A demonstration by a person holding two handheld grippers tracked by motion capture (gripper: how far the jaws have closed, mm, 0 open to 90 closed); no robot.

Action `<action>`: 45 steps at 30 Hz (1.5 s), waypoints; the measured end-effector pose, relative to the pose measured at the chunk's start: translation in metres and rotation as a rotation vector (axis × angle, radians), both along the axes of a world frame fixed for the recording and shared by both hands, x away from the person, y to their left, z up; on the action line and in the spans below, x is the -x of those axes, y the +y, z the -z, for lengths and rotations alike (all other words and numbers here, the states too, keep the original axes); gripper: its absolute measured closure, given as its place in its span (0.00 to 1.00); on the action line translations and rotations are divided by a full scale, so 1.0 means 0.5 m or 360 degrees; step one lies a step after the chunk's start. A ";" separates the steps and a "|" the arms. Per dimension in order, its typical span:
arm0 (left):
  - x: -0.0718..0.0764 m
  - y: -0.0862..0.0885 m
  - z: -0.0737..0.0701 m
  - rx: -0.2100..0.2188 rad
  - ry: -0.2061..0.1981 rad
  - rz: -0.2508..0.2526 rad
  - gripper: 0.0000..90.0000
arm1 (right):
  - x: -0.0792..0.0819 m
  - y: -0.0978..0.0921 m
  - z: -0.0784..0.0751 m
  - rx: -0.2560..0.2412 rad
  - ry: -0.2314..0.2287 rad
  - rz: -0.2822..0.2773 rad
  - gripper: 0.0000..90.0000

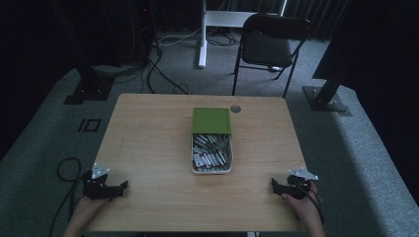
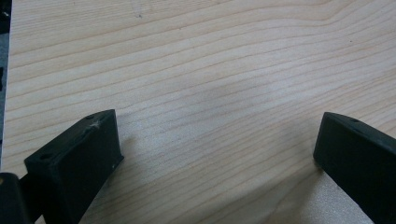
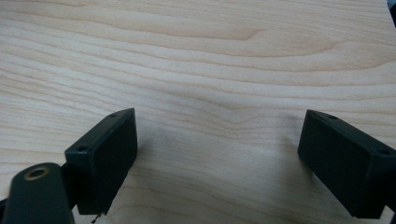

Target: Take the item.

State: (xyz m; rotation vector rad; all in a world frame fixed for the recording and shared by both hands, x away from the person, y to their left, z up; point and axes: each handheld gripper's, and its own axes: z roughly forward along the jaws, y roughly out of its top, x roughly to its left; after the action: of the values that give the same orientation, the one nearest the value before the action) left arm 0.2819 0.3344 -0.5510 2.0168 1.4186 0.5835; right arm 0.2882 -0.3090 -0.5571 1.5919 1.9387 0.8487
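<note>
Left hand-held gripper (image 1: 124, 185) at near-left counter (image 1: 148, 148) corner, right hand-held gripper (image 1: 273, 183) at near-right, both low over wood, jaws wide apart, nothing btwn. White tray (image 1: 211, 171) of metal pieces (green lid (image 1: 211, 120) at far end) at counter centre, well apart from both, seen from high view; gripper views: bare woodgrain btwn jaws.

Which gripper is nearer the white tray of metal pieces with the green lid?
Right gripper, slightly. It rests by the table's near right corner; the left gripper by the near left, farther from the tray.
</note>
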 end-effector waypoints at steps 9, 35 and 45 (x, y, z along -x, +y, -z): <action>0.000 0.000 0.000 0.0001 0.0000 0.0000 0.02 | -0.001 0.000 0.000 -0.0001 0.0000 0.0011 0.13; 0.000 0.000 0.000 -0.0001 0.0002 0.0000 0.01 | -0.016 0.015 -0.010 -0.0005 -0.0025 0.0042 0.16; 0.000 0.000 0.000 0.0000 0.0002 0.0000 0.01 | -0.031 0.038 -0.049 0.0009 -0.0086 -0.0016 0.17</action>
State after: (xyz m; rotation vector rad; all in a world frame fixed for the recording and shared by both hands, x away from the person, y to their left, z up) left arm 0.2819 0.3343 -0.5509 2.0177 1.4197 0.5826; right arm 0.3036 -0.2898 -0.5325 1.5417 1.9111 0.8803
